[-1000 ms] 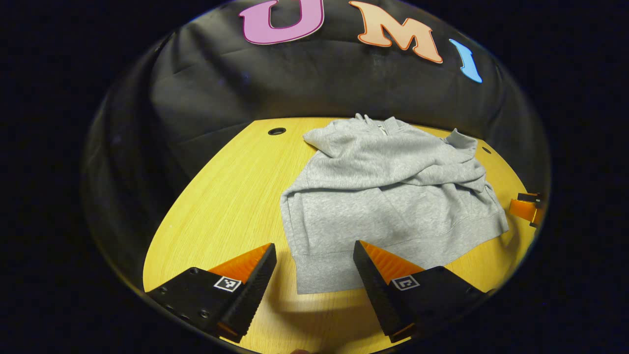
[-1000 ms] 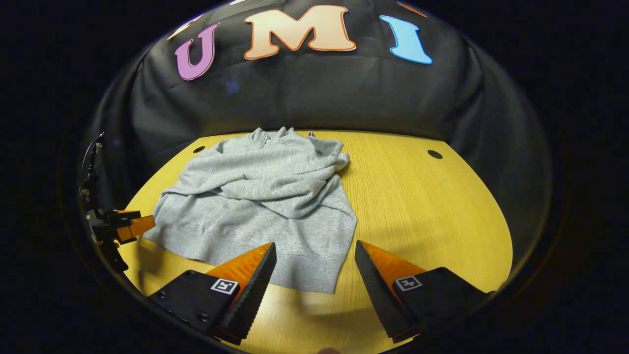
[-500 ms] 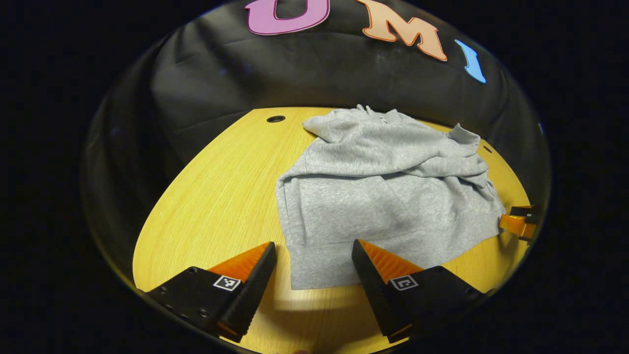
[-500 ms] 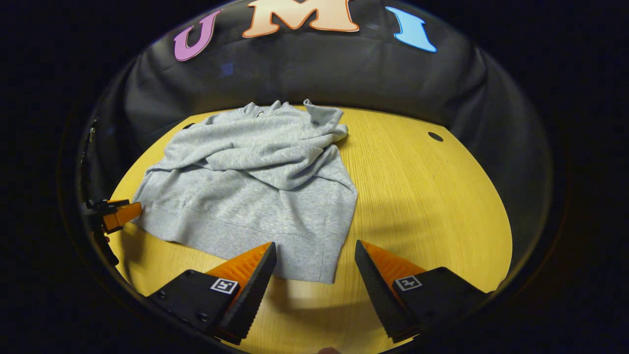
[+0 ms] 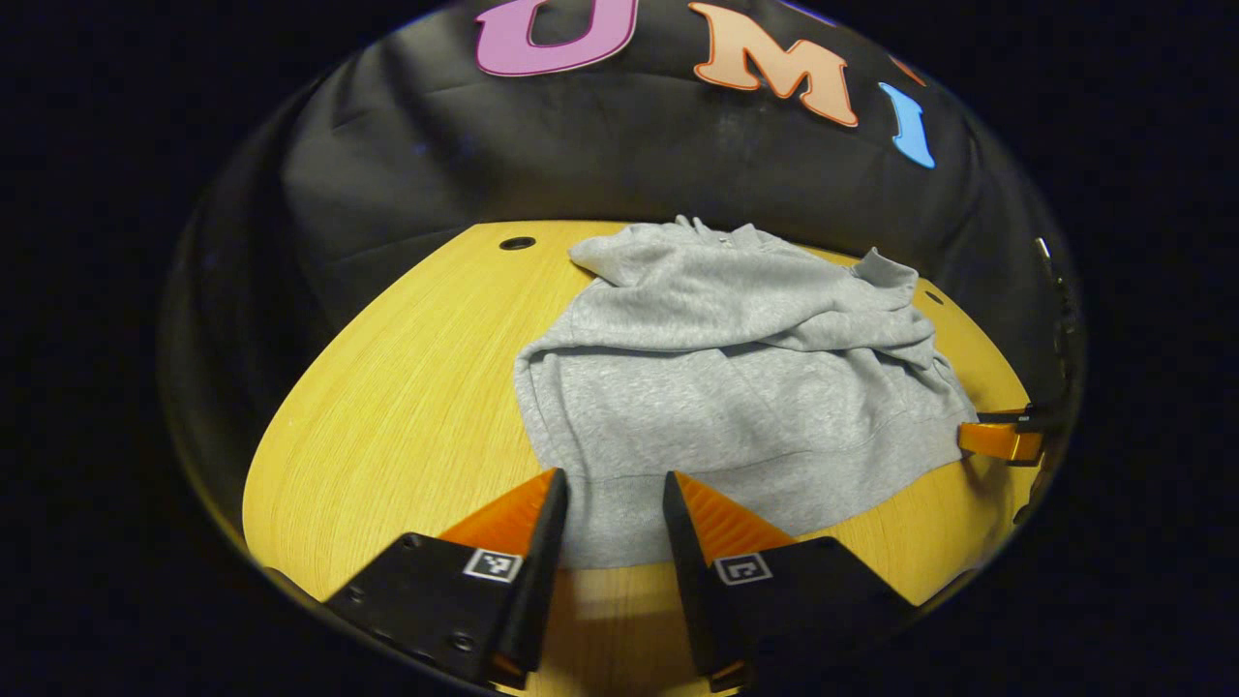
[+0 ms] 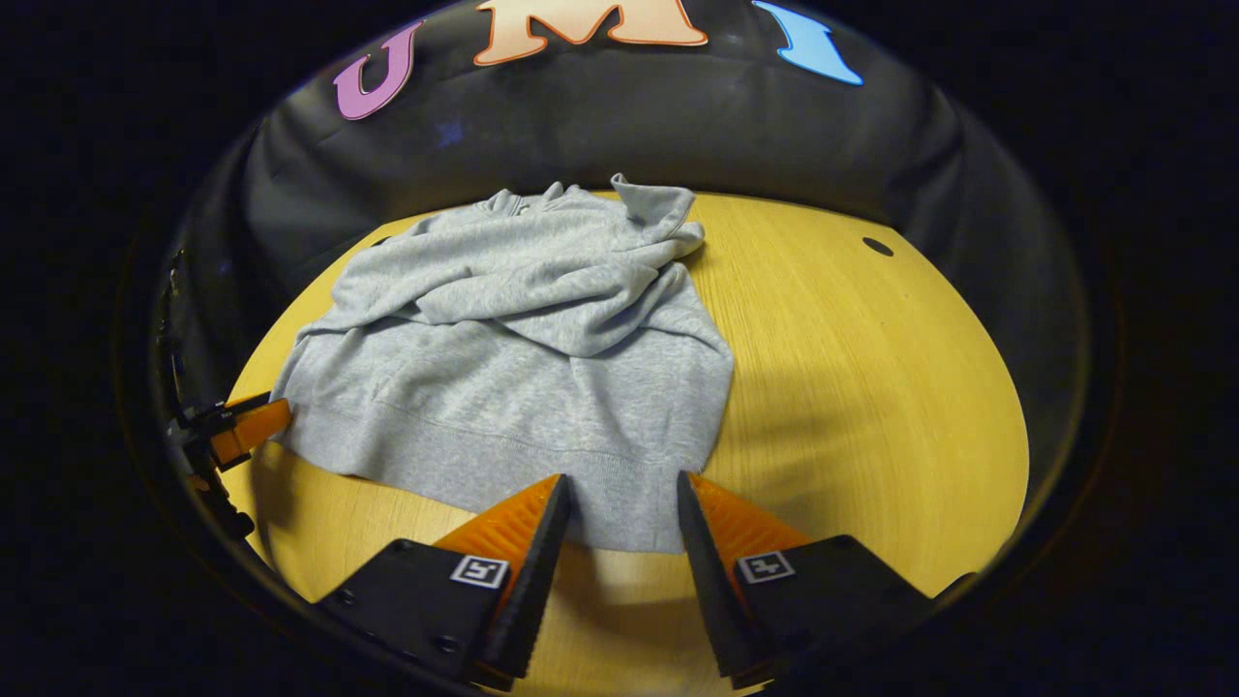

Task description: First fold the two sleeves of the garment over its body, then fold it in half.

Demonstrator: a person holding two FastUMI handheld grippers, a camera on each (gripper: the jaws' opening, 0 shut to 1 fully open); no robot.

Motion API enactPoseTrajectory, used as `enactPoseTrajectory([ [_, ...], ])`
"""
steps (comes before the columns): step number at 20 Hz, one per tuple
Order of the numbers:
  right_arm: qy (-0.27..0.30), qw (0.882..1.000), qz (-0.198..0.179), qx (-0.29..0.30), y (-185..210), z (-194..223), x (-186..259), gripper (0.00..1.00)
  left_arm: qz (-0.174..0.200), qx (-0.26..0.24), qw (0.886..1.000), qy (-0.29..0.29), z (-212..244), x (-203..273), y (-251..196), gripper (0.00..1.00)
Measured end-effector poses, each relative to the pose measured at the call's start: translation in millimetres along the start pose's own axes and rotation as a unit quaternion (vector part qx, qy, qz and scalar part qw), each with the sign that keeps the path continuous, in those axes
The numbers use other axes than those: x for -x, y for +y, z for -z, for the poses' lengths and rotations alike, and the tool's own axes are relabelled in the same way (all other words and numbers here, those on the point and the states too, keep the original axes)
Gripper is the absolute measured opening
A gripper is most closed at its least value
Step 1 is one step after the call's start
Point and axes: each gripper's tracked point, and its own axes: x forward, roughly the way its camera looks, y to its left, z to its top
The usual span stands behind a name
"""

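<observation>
Both grippers moved in on hem, jaws narrowed vs 0.5 s ago. Left gripper (image 5: 615, 503) & right gripper (image 6: 619, 508) part-closed astride hem corners, not yet clamped. Garment (image 6: 523, 358) flat on table (image 6: 871, 387), sleeves already over body — half-fold grab looks next.

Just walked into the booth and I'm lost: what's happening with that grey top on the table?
A person is folding a grey sweatshirt on a yellow wooden table, one two-finger tool in each hand. Both sleeves already lie crossed over its body. The left tool and the right tool each sit at a bottom corner of the hem, fingers either side of the fabric edge with a gap between them, not yet pinching. The fold in half looks like the next step.
</observation>
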Motion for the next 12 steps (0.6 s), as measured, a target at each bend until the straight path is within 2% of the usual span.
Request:
enactPoseTrajectory([
  [1, 0.007, 1.0, 0.0, 0.0, -0.4, 1.1, 1.3, 0.67, -0.002, -0.002, 1.0, 0.0, -1.0, -0.1, 0.7, 0.51],
  [2, 0.004, 1.0, -0.016, -0.009, 4.4, -1.3, 0.8, 0.7, 0.007, -0.001, 1.0, 0.0, -1.8, -0.7, -2.8, 0.47],
  [3, 0.008, 0.999, -0.019, -0.025, 5.0, -0.6, 3.7, 0.5, 0.02, 0.003, 1.0, -0.004, -1.8, -0.8, -8.2, 0.46],
  [4, -0.004, 0.999, -0.025, -0.029, 8.6, -1.7, -1.3, 0.3, 0.027, 0.011, 1.0, -0.009, -4.1, -1.2, -11.1, 0.24],
  [6, 0.004, 0.999, -0.025, -0.023, 10.0, -0.1, -2.3, 0.15, 0.034, 0.017, 0.999, -0.008, -4.5, -4.0, -11.9, 0.11],
  [7, 0.007, 0.999, -0.023, -0.023, 10.1, -2.3, -0.5, 0.15, 0.037, 0.018, 0.999, -0.004, -5.5, -3.9, -12.4, 0.08],
  [9, 0.032, 0.999, -0.025, 0.0, 11.8, -1.4, -0.9, 0.04, 0.04, 0.021, 0.999, 0.026, -3.5, -5.7, -13.0, 0.01],
  [12, 0.054, 0.998, -0.024, 0.018, 13.9, -5.3, -1.6, 0.02, 0.038, 0.021, 0.998, 0.052, -5.1, -3.7, -12.4, 0.0],
])
